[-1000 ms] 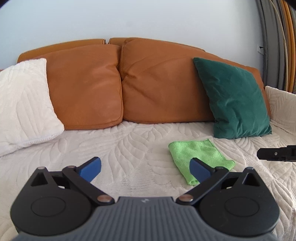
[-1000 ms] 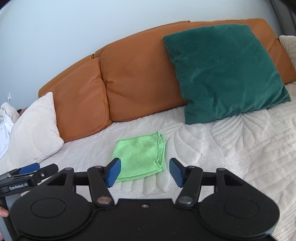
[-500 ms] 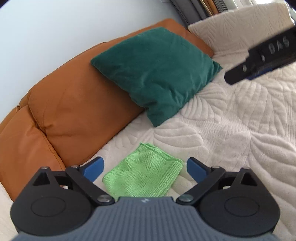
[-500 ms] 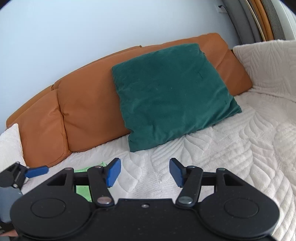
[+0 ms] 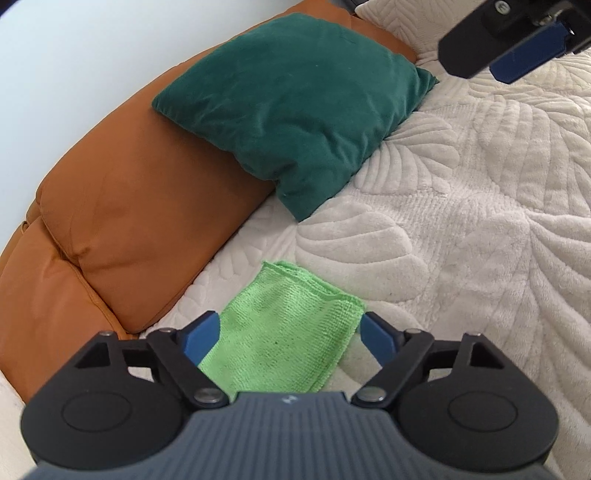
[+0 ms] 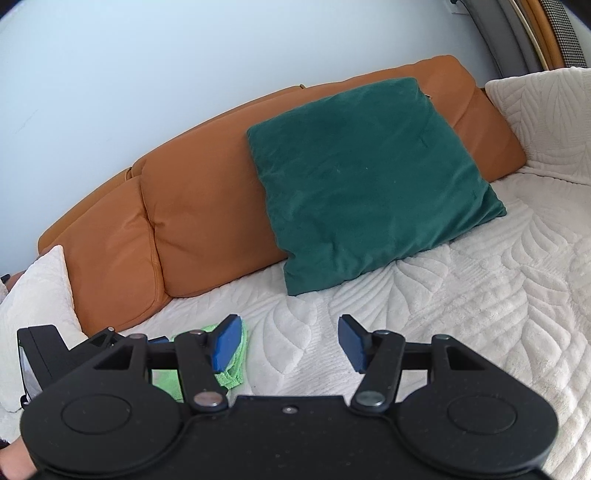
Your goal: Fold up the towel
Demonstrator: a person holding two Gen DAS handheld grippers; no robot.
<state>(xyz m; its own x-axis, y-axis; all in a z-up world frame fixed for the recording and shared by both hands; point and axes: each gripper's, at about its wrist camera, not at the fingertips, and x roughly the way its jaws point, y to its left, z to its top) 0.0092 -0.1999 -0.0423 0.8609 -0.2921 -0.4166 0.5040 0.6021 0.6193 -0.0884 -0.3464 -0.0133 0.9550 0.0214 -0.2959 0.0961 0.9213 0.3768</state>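
A bright green towel (image 5: 284, 332) lies folded flat on the white quilted sofa cover (image 5: 461, 240). My left gripper (image 5: 290, 338) is open and hovers just over the towel, its blue pads (image 5: 201, 336) to either side of it. In the right wrist view only a strip of the towel (image 6: 236, 363) shows behind the left finger. My right gripper (image 6: 288, 341) is open and empty over bare cover, to the right of the towel. It also shows at the top right of the left wrist view (image 5: 517, 33).
A dark green cushion (image 6: 369, 177) leans on the orange back cushions (image 6: 199, 229) behind the towel. A white pillow (image 6: 33, 306) lies at the left. The covered armrest (image 6: 546, 122) rises at the right. The left gripper's body (image 6: 40, 354) sits at the left edge.
My left gripper has swung right and closed in over the towel, which now sits between its pads. My right gripper has moved right, off the towel, then drifted slightly back.
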